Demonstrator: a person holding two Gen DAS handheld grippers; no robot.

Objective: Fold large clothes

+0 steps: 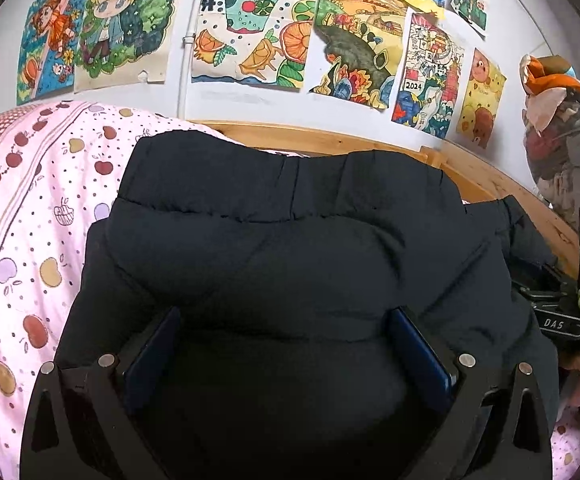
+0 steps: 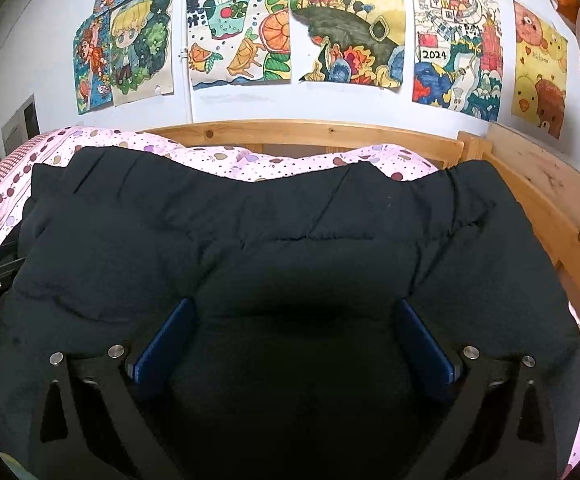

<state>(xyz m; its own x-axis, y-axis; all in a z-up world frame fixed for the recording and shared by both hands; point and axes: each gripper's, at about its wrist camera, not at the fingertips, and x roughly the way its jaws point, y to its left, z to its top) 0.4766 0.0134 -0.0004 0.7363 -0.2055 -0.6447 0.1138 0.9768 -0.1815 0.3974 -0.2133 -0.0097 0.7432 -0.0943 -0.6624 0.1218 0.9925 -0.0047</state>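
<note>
A large black puffy jacket (image 1: 290,240) lies spread on a bed with a pink fruit-print sheet (image 1: 30,220). My left gripper (image 1: 284,314) hovers low over the jacket's near part, its blue pads (image 1: 158,352) wide apart and padded fabric bulging up between them. In the right wrist view the same jacket (image 2: 290,232) fills the middle, its elastic hem toward the headboard. My right gripper (image 2: 294,304) stands open in the same way, blue pads (image 2: 166,340) spread over a dark fold. No pad visibly pinches the cloth.
A wooden bed frame (image 2: 310,132) runs along the far side and down the right. Colourful drawings (image 2: 242,32) cover the white wall behind. Bagged items (image 1: 562,128) hang at the right. The other gripper's body (image 1: 570,312) shows at the jacket's right edge.
</note>
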